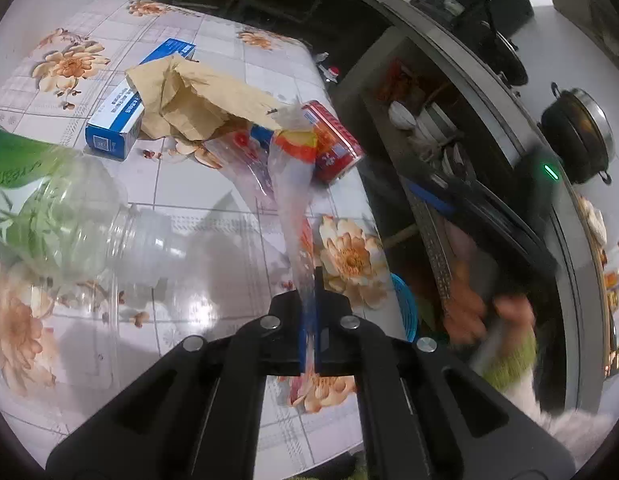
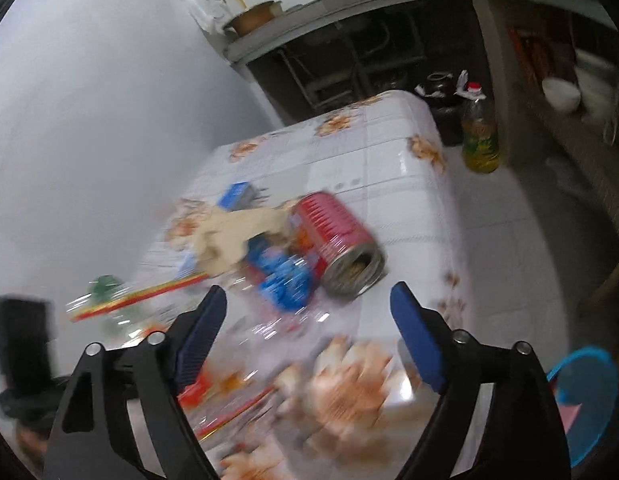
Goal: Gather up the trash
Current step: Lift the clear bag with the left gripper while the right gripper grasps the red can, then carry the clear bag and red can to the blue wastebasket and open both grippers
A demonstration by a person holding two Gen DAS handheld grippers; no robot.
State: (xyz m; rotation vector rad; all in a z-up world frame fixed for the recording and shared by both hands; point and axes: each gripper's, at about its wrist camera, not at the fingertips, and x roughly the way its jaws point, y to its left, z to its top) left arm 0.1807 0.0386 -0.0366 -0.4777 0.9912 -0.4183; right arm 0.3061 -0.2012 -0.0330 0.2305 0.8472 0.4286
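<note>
Home kitchen for sure, black lidded pot [image 1: 576,136] on the counter, bowls [image 1: 403,115] stacked on open shelving, cooking oil bottle [image 2: 479,136] on the floor, floral-cloth desk [image 1: 229,216]

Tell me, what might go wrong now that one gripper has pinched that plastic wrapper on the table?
The left hand-held gripper holds the clear plastic wrapper by one thin end only, so it could slip free. Its far end lies against the red can near the table edge; pulling might roll the can off. The right hand-held gripper is open and its view is blurred, so it could bump the can.
</note>
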